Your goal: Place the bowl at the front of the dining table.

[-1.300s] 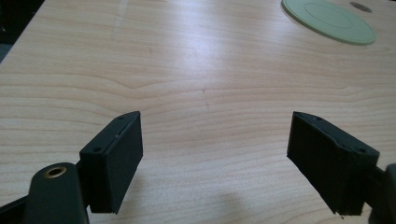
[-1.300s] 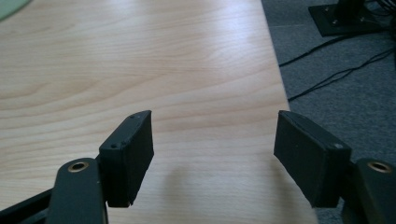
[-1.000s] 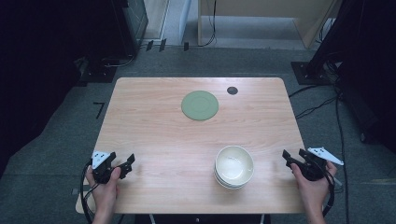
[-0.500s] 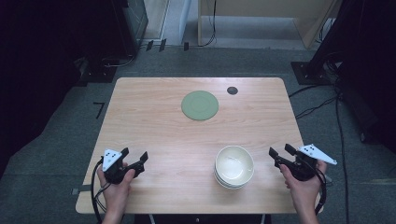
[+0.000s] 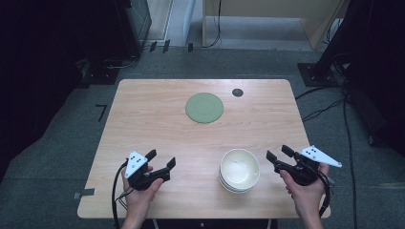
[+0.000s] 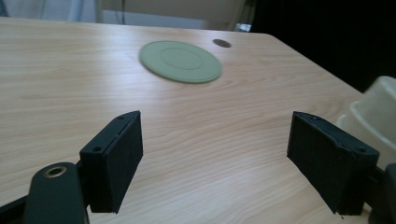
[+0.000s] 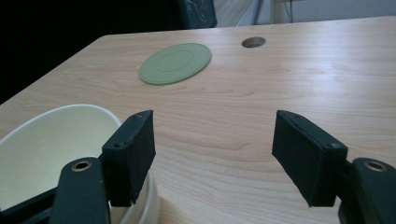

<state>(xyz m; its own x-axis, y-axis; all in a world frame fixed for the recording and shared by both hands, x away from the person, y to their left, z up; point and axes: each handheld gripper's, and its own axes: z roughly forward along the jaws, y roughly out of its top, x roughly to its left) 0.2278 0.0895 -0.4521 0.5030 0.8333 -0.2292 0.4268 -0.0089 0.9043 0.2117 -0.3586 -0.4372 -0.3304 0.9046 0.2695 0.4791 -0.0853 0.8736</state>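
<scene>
From the high view, the work looks barely begun. A stack of cream bowls (image 5: 239, 170) sits untouched near the front edge of the desk (image 5: 143, 124), between the two grippers. The left gripper (image 5: 160, 161) hovers well to its left with jaws spread and nothing in them; the right gripper (image 5: 279, 155) is just beside the stack's right rim, also released and empty. A flat green plate (image 5: 204, 107) lies well apart toward the far side, near a dark cable hole (image 5: 237, 92). Grasping, lifting and placing a bowl all seem still to be done. The bowls stand upright, mouths up; being round, they have no long axis across the desk, only the vertical one of the stack.

In the left gripper view, the jaws stand wide over bare wood, with the stack (image 6: 369, 109) at the right edge and the plate (image 6: 180, 60) ahead.

In the right gripper view, the jaws gape empty; the top bowl (image 7: 46, 149) sits under the left jaw, apparently not gripped.
</scene>
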